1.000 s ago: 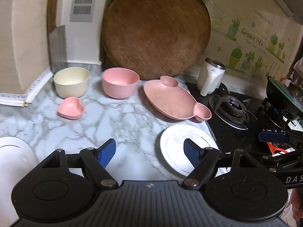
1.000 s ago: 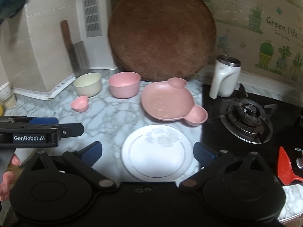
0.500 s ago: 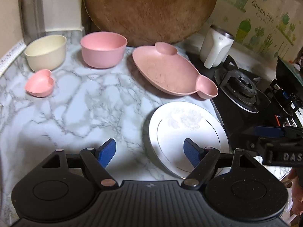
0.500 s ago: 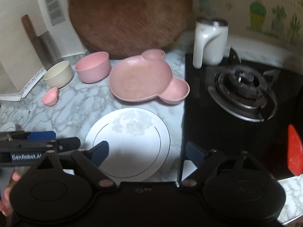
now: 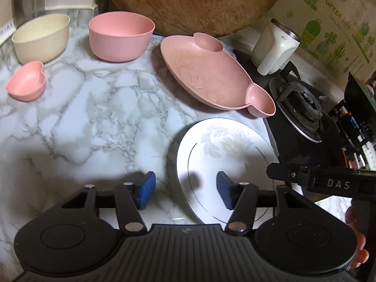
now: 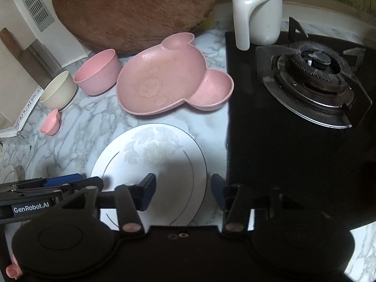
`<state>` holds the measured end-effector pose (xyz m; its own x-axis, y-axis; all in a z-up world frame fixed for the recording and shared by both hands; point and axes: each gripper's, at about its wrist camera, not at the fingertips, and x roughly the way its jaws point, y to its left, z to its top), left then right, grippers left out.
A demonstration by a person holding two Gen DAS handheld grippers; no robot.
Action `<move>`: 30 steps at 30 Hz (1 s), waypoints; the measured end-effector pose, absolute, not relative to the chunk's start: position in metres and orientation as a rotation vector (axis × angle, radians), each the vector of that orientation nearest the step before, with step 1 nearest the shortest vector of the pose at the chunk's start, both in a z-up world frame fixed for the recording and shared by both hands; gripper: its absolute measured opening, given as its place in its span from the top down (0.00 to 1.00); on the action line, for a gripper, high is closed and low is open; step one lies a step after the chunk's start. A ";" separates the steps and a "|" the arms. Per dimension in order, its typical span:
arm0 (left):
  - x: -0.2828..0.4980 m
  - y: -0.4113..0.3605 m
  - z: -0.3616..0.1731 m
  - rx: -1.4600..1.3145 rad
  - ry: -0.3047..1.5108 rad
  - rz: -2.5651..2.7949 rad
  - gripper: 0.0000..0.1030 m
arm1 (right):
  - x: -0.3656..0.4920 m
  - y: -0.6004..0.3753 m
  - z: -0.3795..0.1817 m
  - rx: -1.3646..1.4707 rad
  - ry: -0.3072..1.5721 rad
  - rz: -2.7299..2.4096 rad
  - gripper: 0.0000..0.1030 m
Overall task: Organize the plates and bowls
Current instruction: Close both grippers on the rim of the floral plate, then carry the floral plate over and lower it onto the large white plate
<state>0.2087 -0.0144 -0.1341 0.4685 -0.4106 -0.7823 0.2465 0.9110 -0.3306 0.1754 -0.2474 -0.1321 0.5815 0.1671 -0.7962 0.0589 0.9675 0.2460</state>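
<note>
Both sets of jaws have just been closing and now stand about half open, gripping nothing. The left gripper (image 5: 185, 190) straddles the left rim of the white plate (image 5: 225, 145), one finger off the plate over bare marble, the other above its surface. The right gripper (image 6: 183, 192) hangs over the plate's right side, near the edge of the black stove (image 6: 293, 141). The plate lies flat on the worktop (image 5: 82, 117), just in front of the pink bear-shaped dish (image 5: 206, 77). Farther back stand the pink bowl (image 5: 121, 35), the cream bowl (image 5: 41, 37) and the small heart dish (image 5: 27, 81). It looks like the approach to lifting the white plate. Next, each side needs to sink until a finger slips under the rim, then pinch.
</note>
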 end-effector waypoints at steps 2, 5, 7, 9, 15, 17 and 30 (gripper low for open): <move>0.212 -0.013 -0.136 -0.204 1.020 -0.408 0.61 | 0.177 -0.251 -0.134 0.273 0.959 0.064 0.57; 0.218 -0.010 -0.141 -0.236 1.050 -0.400 0.69 | 0.179 -0.257 -0.137 0.290 0.969 0.058 0.65; 0.220 -0.009 -0.143 -0.254 1.061 -0.398 0.74 | 0.180 -0.261 -0.140 0.313 0.979 0.061 0.69; 0.222 -0.007 -0.144 -0.273 1.070 -0.405 0.79 | 0.181 -0.263 -0.143 0.332 0.989 0.061 0.74; 0.228 -0.001 -0.149 -0.340 1.096 -0.423 0.87 | 0.182 -0.273 -0.149 0.412 1.007 0.061 0.84; 0.230 0.002 -0.150 -0.360 1.102 -0.427 0.87 | 0.182 -0.278 -0.150 0.443 1.011 0.063 0.86; 0.233 0.013 -0.155 -0.434 1.126 -0.435 0.93 | 0.181 -0.282 -0.151 0.487 1.015 0.076 0.90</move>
<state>0.2335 0.0132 -0.1554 0.3659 -0.5378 -0.7595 0.1127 0.8357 -0.5375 0.1814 -0.2817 -0.1507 0.5346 0.2831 -0.7963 0.1608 0.8910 0.4247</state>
